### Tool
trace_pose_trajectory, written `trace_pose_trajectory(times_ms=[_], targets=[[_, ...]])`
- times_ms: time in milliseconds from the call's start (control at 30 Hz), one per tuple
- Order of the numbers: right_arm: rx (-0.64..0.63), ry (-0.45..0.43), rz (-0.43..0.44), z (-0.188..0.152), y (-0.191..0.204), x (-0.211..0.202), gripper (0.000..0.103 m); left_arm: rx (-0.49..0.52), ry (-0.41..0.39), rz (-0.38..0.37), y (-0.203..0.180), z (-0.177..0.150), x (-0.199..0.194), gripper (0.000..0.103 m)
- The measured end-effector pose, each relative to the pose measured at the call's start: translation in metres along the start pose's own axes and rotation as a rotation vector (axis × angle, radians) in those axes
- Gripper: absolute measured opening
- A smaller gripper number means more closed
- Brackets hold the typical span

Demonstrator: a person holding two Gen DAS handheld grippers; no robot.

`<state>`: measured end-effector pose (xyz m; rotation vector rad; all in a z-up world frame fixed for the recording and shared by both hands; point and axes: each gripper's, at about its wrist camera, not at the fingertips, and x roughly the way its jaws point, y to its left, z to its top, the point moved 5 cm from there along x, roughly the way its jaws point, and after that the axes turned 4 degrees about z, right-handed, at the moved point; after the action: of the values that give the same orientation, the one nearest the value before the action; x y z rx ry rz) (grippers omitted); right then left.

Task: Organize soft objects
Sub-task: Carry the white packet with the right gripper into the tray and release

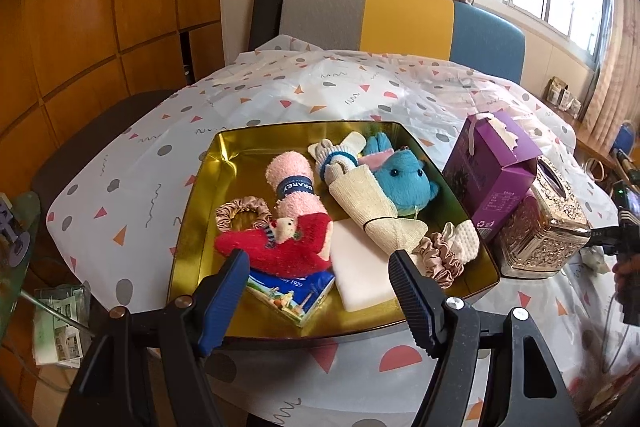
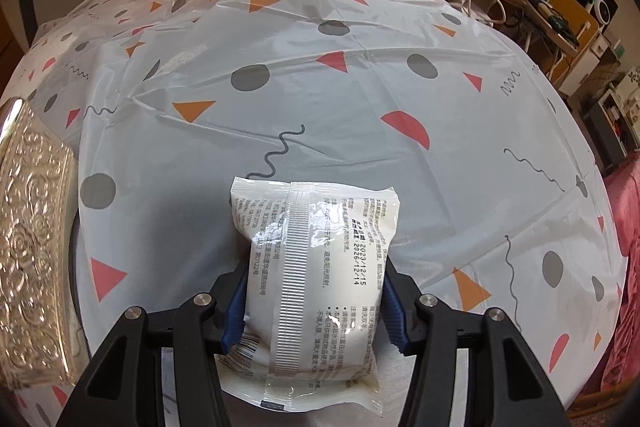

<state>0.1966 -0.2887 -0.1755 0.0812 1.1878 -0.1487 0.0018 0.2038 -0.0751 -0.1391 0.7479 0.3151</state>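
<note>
My right gripper (image 2: 314, 303) clamps a white sealed packet (image 2: 310, 291) above the patterned tablecloth (image 2: 360, 99), an embossed metallic box (image 2: 32, 247) at its left. My left gripper (image 1: 320, 287) hangs with fingers apart over the near edge of the gold tray (image 1: 192, 227), which holds a red sock (image 1: 280, 247), pink rolled towel (image 1: 290, 187), blue plush toy (image 1: 404, 175) and scrunchies. Beyond stands a purple carton (image 1: 488, 171).

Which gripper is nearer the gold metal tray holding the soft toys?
Left. The left gripper hovers open just over the near rim of the gold metal tray. The right gripper, clamped on a white plastic packet, is over bare tablecloth; its view shows no tray.
</note>
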Motion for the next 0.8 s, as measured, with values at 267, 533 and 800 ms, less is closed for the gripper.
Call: trace_pose_trajectory(times_ms=[267,533,800], targets=[[0.003,-0.035,0.026,0.031,0.025,-0.02,0.055,-0.026,0.004,0.0,0.01,-0.003,-0.001,0.073],[-0.108,-0.16,0.075,0.085,0.084,-0.078,0.055,-0.03,0.024,-0.005,0.011,-0.007,0.005,0.073],[-0.33,-0.342,0.271,0.106,0.201,-0.166,0.055,-0.053,0.041,0.026,0.024,-0.009,0.011,0.073]])
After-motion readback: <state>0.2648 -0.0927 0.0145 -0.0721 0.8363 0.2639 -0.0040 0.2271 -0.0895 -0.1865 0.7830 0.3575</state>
